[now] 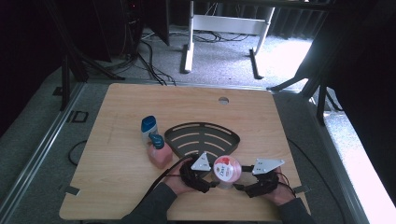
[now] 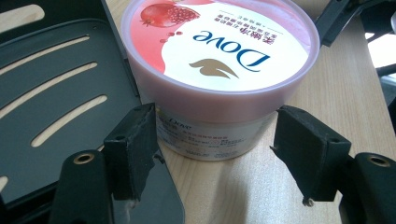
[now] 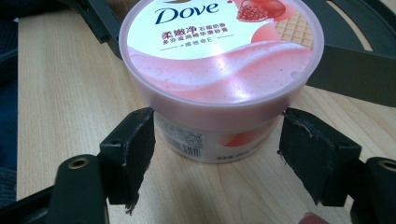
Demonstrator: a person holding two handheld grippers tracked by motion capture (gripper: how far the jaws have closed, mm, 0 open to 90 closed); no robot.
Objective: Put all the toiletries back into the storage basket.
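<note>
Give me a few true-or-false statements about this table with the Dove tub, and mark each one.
1. The tub stands on the table between the left hand-held gripper and the right hand-held gripper. True.
2. The tub's lid is off. False: the lid is on.
3. The black rack holds two bottles. False: both the pink bottle and the blue bottle stand on the table beside it.
4. The lid shows a pomegranate. True.

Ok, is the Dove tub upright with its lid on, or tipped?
Upright, lid on. The Dove tub stands on its base on the table, its printed pink lid level on top, beside the black slotted tray.
</note>
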